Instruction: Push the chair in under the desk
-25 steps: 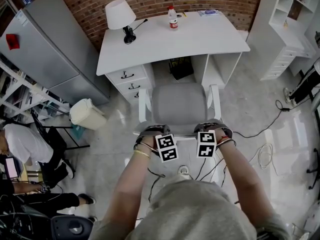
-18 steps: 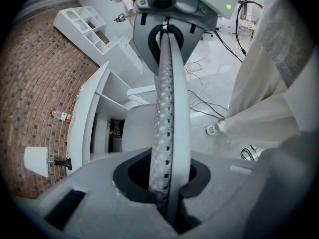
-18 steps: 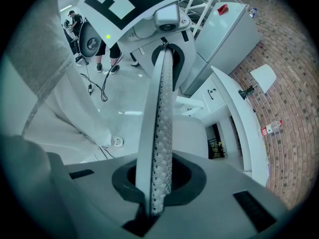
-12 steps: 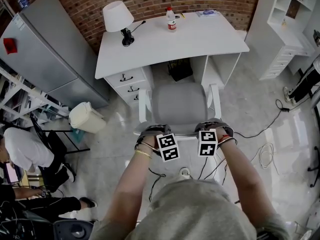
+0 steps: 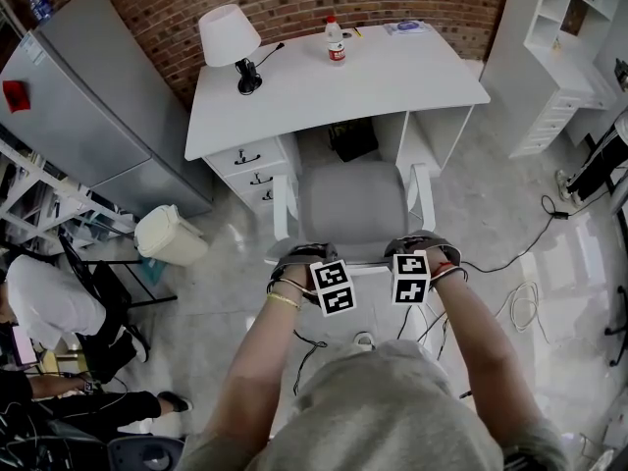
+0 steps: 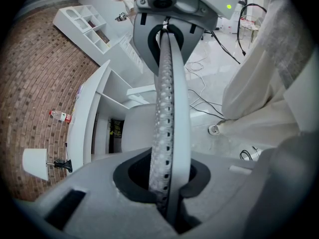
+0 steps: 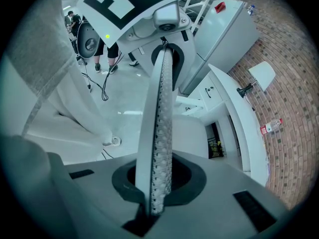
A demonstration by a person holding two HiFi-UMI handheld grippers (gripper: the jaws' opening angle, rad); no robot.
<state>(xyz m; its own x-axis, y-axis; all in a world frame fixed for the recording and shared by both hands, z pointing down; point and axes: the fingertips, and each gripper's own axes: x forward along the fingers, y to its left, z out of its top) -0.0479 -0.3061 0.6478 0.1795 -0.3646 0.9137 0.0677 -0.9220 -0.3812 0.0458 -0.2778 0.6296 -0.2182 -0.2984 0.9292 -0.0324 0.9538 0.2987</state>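
A grey-seated chair (image 5: 353, 204) with white arms stands facing the white desk (image 5: 392, 72), its seat front at the desk's knee opening. Both of my grippers sit at the top edge of the chair's back. The left gripper (image 5: 299, 259) is at its left end and the right gripper (image 5: 420, 252) at its right end. My hands hide the contact itself. In the left gripper view the jaws (image 6: 164, 176) lie flat together with nothing between them. The right gripper (image 7: 157, 183) looks the same. Chair seat (image 6: 134, 128) and desk (image 7: 239, 118) show beyond them.
On the desk stand a lamp (image 5: 229, 35), a bottle (image 5: 336, 39) and a book (image 5: 407, 26). A dark box (image 5: 353, 137) sits under it beside the drawers (image 5: 253, 165). A bin (image 5: 169, 235), grey cabinet (image 5: 98, 106), white shelves (image 5: 569, 57), floor cables (image 5: 510, 253) and a seated person (image 5: 49, 302) surround.
Both grippers and the chair have edged slightly toward the desk. The seated person at the left has shifted lower in the view.
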